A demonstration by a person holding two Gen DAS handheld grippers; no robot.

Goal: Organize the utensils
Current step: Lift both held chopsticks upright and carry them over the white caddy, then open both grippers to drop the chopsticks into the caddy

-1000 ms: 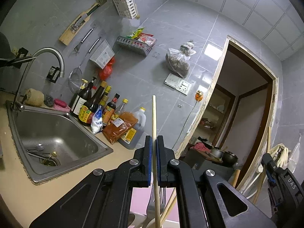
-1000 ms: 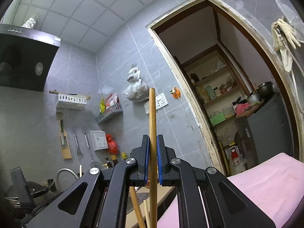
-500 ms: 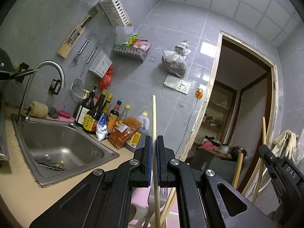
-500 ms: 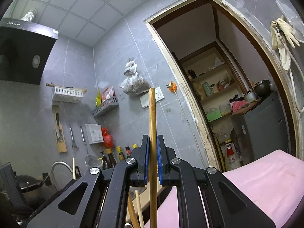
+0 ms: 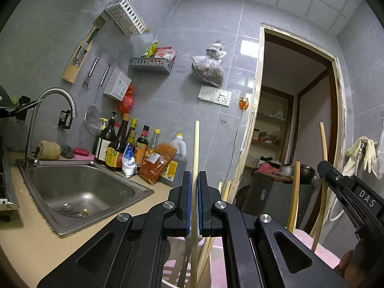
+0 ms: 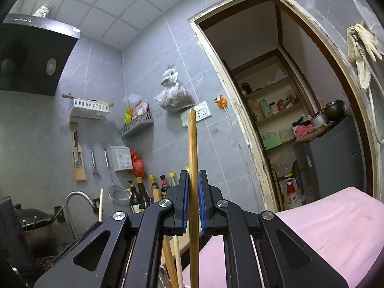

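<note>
My left gripper [image 5: 194,201] fingers clench a pale chopstick [image 5: 196,148]; my right gripper [image 6: 192,201] fingers clench a darker chopstick [image 6: 192,148]. Both stand upright, lower ends toward the pink holder [image 5: 216,264] below, at the bench's edge.

Two grippers showing: left gripper [image 5: 194,201] and right gripper [image 6: 192,201], each pinching one stick, a pale chopstick [image 5: 196,148] and a brown chopstick [image 6: 192,148]. About seven bottles [image 5: 120,144] standing by one sink [image 5: 79,189]. One faucet [image 5: 48,110], two wall baskets [image 5: 126,19], one hanging bag [image 5: 208,69].
</note>
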